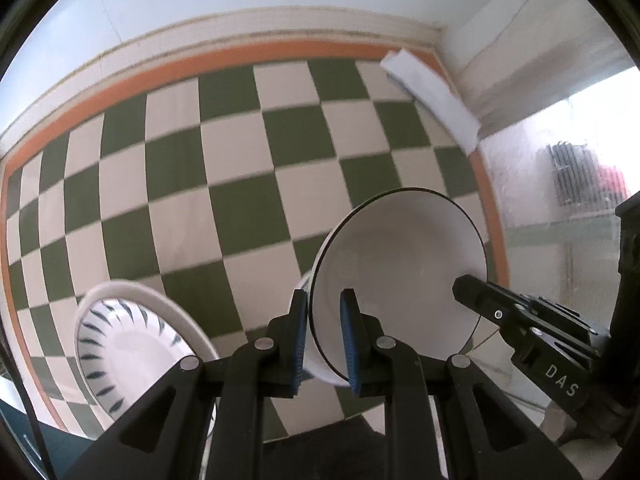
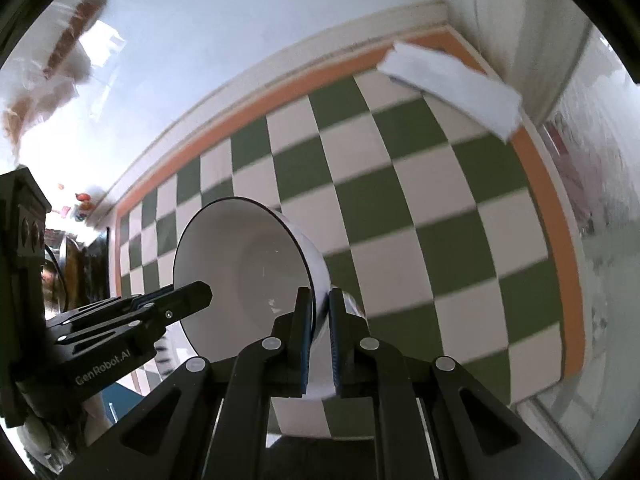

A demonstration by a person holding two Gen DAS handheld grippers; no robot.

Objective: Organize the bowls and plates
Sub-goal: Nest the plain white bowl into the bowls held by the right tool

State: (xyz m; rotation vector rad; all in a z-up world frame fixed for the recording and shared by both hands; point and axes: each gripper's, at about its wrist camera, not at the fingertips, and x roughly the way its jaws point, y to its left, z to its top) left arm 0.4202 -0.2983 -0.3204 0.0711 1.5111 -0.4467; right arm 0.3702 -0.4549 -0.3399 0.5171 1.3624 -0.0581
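- Left wrist view: the left hand-held gripper (image 1: 323,332) is clamped on the black-rimmed white bowl's (image 1: 400,276) near rim, the bowl tilted above the checkered worktop (image 1: 240,168).
- The right hand-held gripper (image 2: 319,328) pinches the opposite rim.
- The patterned plate (image 1: 132,344) lies left, nearer the left hand.

Our left gripper (image 1: 323,332) and right gripper (image 2: 319,328) are matte black linkages with round silver pivot pins and ribbed blue pads (image 1: 349,340). White lettering marks their sides: "DAS" on one, "GenRobot.AI" on the other.
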